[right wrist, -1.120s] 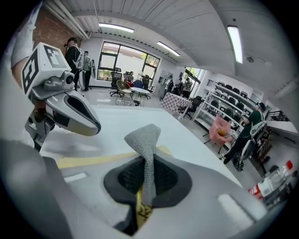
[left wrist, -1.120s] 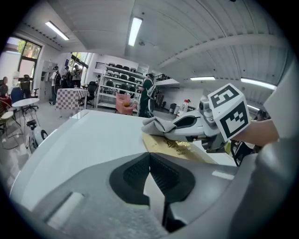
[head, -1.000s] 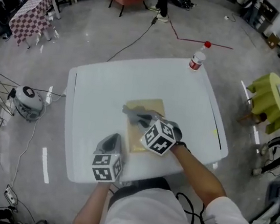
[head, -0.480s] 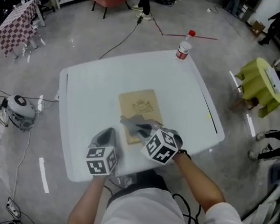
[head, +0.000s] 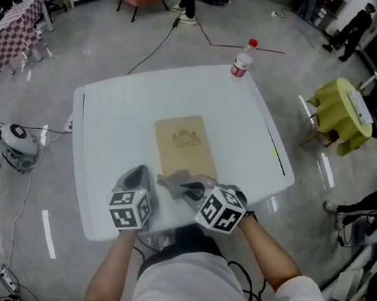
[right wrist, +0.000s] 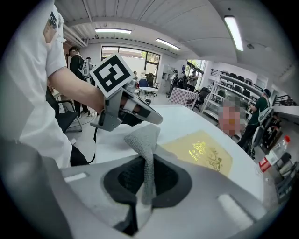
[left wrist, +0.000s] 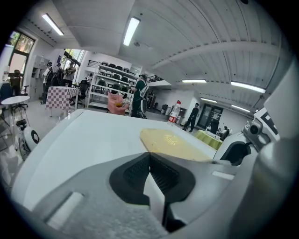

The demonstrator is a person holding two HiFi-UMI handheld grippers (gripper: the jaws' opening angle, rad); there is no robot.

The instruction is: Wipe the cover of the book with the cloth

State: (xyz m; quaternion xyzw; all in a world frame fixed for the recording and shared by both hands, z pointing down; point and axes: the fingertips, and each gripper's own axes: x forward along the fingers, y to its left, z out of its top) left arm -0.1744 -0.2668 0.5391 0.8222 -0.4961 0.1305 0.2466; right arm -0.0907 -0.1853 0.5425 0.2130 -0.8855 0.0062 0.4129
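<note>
A tan book [head: 184,144] with a gold emblem lies flat in the middle of the white table [head: 112,122]. My right gripper [head: 193,190] is shut on a grey cloth [head: 178,181], which rests at the book's near end. In the right gripper view the cloth [right wrist: 145,140] stands up between the jaws, with the book [right wrist: 205,151] beyond it. My left gripper [head: 140,176] hovers just left of the book's near corner, shut with nothing between its fingers. The left gripper view shows its closed jaws [left wrist: 150,161] and the book [left wrist: 173,142] ahead to the right.
A water bottle with a red cap [head: 240,62] stands at the table's far edge. On the floor are a yellow-green seat [head: 340,112] at the right, a round white device [head: 16,139] at the left, a chequered cloth [head: 10,31] and cables. People stand far behind.
My right gripper has drawn the cloth from the middle of the cover down to the book's near end, uncovering more of the cover. The left gripper stays beside it.
</note>
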